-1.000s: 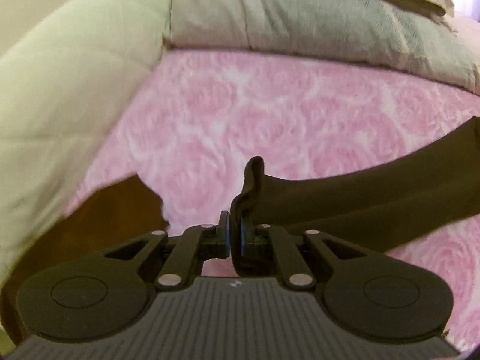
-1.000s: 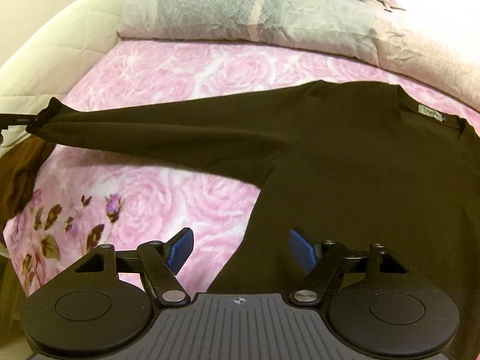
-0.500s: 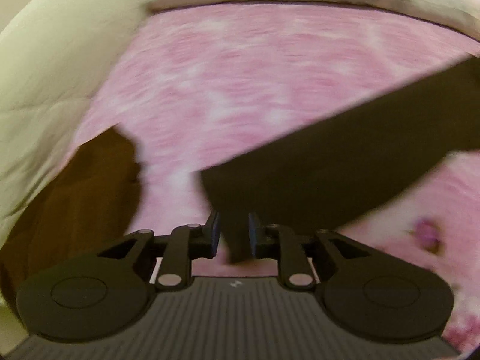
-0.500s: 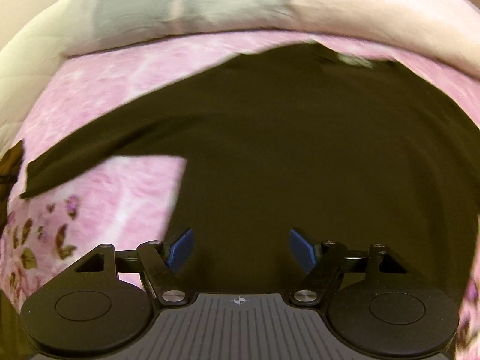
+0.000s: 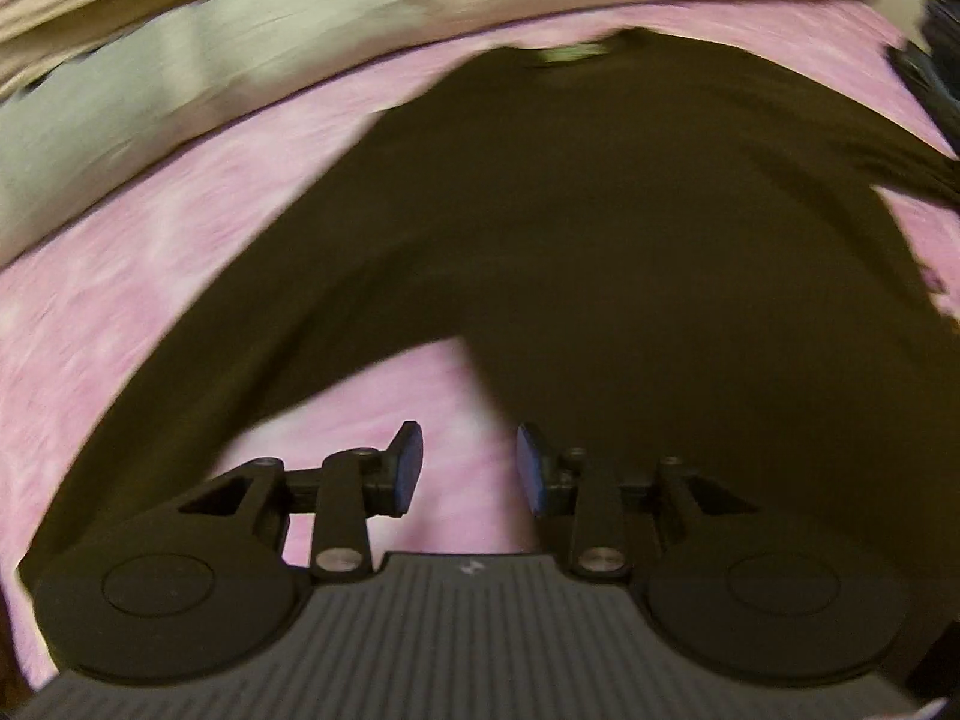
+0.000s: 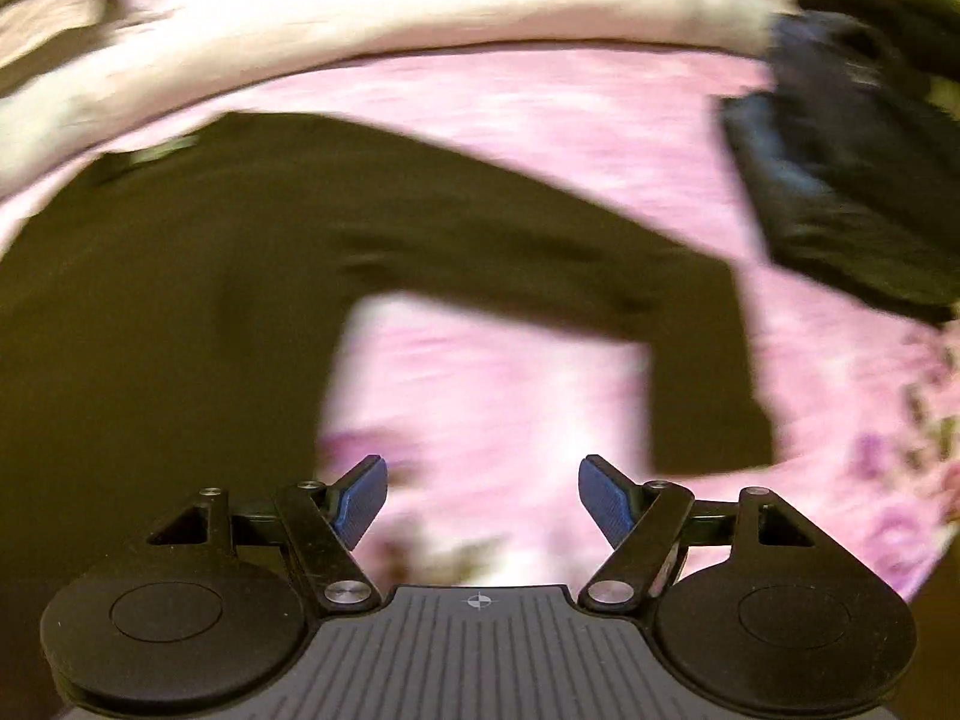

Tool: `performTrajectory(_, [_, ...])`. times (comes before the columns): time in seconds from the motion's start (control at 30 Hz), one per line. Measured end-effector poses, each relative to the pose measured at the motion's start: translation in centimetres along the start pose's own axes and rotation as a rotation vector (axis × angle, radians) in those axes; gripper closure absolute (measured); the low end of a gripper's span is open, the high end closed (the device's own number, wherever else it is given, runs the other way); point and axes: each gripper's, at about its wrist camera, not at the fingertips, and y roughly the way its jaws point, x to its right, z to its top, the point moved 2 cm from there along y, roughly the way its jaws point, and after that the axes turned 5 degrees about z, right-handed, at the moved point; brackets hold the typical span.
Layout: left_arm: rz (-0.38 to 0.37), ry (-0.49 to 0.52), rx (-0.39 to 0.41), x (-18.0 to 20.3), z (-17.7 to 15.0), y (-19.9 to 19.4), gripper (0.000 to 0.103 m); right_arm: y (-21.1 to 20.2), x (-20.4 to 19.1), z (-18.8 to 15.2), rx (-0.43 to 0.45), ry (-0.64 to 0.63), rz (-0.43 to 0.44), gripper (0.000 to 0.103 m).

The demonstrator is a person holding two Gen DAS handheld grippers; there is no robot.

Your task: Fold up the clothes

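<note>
Lying flat on pink bedspread (image 5: 120, 300): dark sweater (image 5: 600, 240); left gripper (image 5: 468, 468), right gripper (image 6: 483, 501) both released, empty.

dark long-sleeved top (image 5: 600, 228), flat, sleeves outspread

The shirt (image 5: 600, 240) lies flat on the bed (image 5: 120, 300), collar toward the pillows (image 5: 300, 42) behind; one sleeve (image 6: 540, 252) runs right, a clothes pile (image 6: 852, 168) beyond it.

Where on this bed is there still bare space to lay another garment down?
Bare pink bedspread shows between the dark shirt body and its bent sleeve, and beyond the sleeve toward the pillows. It is crowded at the far right, where a dark folded pile lies.
</note>
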Motion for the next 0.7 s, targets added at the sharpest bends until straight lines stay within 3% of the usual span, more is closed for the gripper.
performTrajectory(0.07, [-0.026,0.046,-0.001,4.4,1.4,-0.3,0.073,1.8,3.7,0.5,-0.014,0.012,-0.038,0.029])
performTrajectory(0.2, [-0.077,0.138,-0.002,13.3,4.1,-0.8,0.071,5.1,9.9,0.9,-0.026,0.116,-0.027,0.029])
performTrajectory(0.33, [-0.132,0.218,-0.012,20.5,6.2,-1.1,0.068,5.3,16.3,-0.5,0.029,0.417,0.035,0.029])
performTrajectory(0.47, [-0.186,0.302,-0.027,26.2,7.9,-1.0,0.067,6.6,19.9,-2.4,-0.003,0.558,0.114,0.031])
performTrajectory(0.5, [-0.195,0.328,-0.028,27.3,8.2,-1.0,0.067,6.5,20.0,-2.4,0.002,0.530,0.114,0.040])
performTrajectory(0.53, [-0.203,0.354,-0.026,28.3,8.6,-1.1,0.067,6.3,20.0,-2.3,0.003,0.485,0.100,0.065])
performTrajectory(0.57, [-0.208,0.373,-0.022,29.0,9.1,-1.1,0.067,5.9,20.3,-2.1,0.004,0.455,0.114,0.101])
performTrajectory(0.63, [-0.217,0.400,-0.011,30.1,10.1,-1.2,0.067,4.9,21.9,-1.5,0.001,0.443,0.093,0.102])
performTrajectory(0.7, [-0.221,0.411,-0.001,30.6,10.9,-1.5,0.067,3.2,24.5,-0.4,0.042,0.410,0.009,0.102])
